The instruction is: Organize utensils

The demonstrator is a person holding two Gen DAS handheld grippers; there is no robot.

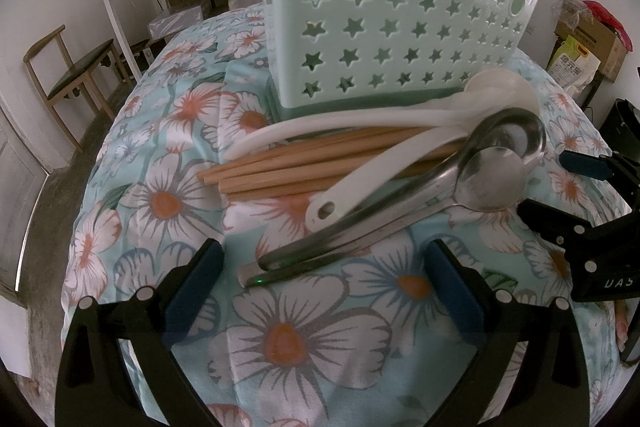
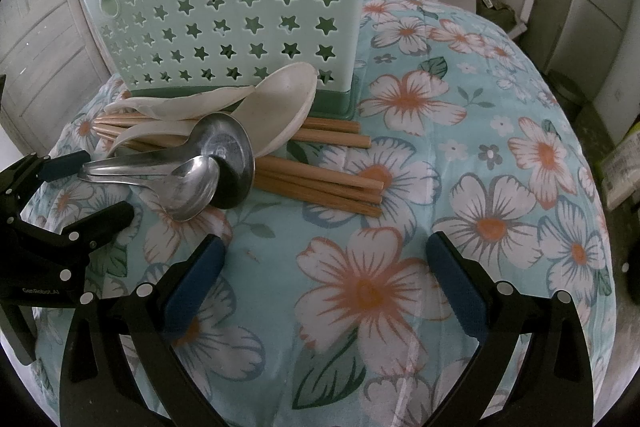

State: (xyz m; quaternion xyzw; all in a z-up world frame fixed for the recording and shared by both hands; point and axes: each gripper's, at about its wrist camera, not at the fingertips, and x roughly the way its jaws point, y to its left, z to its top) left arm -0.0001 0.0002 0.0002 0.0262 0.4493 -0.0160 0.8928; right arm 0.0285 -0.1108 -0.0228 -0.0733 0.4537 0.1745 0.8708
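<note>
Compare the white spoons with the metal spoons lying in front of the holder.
The white spoons are matte and opaque; the metal spoons are shiny and reflective. The white spoons lie closer to the mint green utensil holder, while the metal spoons lie nearer the left tool. A white handle ends in a round hole; the metal handles show none. Both pairs lie across the wooden chopsticks on the floral cloth, untouched.

White letters "UAS" on black body of right gripper [image 1: 592,195], right edge of left wrist view; word cut off by frame edge. White "GenRobot_AI" on black body of left gripper [image 2: 86,183], lower left of right wrist view. Chinese characters on yellow-green packet [image 1: 570,61], upper right of left wrist view, too small to read.
</note>
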